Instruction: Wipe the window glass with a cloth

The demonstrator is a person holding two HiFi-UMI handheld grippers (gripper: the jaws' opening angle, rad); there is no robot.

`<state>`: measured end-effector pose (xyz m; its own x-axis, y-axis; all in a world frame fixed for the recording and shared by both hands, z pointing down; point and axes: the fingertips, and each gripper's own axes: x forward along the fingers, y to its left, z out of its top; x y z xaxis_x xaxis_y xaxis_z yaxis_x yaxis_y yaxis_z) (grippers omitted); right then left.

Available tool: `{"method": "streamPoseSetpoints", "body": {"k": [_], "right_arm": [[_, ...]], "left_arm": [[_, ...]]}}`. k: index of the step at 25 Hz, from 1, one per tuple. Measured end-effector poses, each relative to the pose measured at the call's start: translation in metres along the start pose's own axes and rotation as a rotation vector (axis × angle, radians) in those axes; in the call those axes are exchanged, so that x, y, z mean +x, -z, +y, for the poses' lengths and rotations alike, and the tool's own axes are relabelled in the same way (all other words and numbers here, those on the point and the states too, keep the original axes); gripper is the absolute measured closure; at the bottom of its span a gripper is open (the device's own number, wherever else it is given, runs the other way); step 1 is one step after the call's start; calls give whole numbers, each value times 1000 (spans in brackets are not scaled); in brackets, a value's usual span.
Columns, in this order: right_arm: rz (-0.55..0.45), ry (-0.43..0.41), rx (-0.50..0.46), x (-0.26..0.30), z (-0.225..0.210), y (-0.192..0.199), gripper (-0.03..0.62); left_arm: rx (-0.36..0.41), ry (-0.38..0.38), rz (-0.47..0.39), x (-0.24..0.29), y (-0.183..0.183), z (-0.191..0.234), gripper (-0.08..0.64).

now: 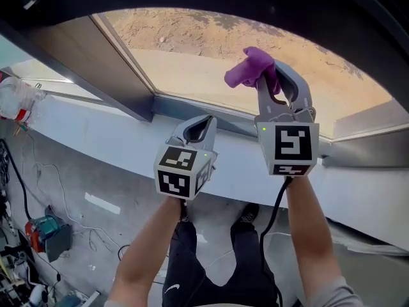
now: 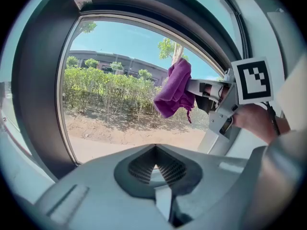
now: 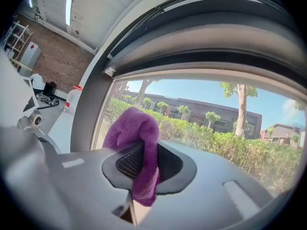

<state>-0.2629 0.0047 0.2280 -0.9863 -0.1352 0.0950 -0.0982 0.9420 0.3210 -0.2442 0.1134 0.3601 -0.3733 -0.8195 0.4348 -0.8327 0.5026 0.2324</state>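
The cloth (image 1: 250,69) was clamped in the right gripper (image 1: 276,85) and held up at the glass (image 1: 185,43), above the lower edge of the frame (image 1: 172,107). The left gripper (image 1: 201,130) was closed on nothing, beside that edge. Most of the wiping was judged still to be done. Whether cloth touched glass could not be told, and no wiped patch could be made out.

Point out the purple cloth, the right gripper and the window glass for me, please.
purple cloth (image 1: 249,68): head view, its bunched middle.
right gripper (image 1: 275,77): head view, between its fingertips, clamped on the cloth.
window glass (image 1: 192,50): head view, bare pane left of the cloth.
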Motion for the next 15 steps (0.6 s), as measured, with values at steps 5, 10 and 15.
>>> {"method": "streamPoseSetpoints", "body": {"k": [5,10,15], "right_arm": [[54,-13,-5,8,15,49,511],[118,-28,5,18,34,97,511],[112,-18,6,23,45,131,511]], "left_arm": [[-19,-10,31,12,24,8,560],[-42,2,79,26,48,16,560],[-42,15,107,41,74,23,560]]}}
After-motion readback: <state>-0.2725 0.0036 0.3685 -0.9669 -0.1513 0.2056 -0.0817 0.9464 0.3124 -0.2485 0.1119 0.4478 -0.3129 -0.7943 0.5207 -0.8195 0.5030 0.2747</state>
